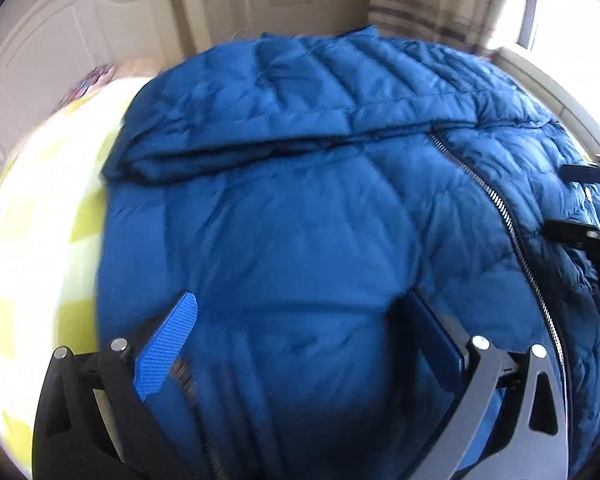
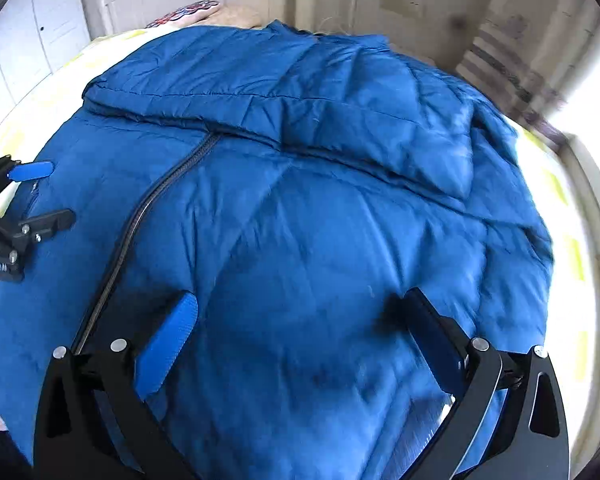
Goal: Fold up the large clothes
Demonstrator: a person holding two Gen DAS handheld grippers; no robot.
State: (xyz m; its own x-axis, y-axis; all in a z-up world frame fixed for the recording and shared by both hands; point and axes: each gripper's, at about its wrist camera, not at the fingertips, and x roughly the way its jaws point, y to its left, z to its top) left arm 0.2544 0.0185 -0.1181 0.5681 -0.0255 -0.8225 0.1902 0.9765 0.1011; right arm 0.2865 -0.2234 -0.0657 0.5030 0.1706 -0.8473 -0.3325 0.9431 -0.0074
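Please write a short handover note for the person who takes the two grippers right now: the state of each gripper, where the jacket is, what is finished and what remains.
Left gripper: open, holding nothing, low over the jacket's left front panel.
Right gripper: open, empty, low over the right front panel.
Blue puffer jacket: lies front up on the yellow-checked bed cover, its zipper running between the two grippers.
Done: both sleeves appear folded across the chest, forming a band at the far end.
Left: probably grip the near hem with both grippers and fold the body over toward the far end, then tidy the bundle.
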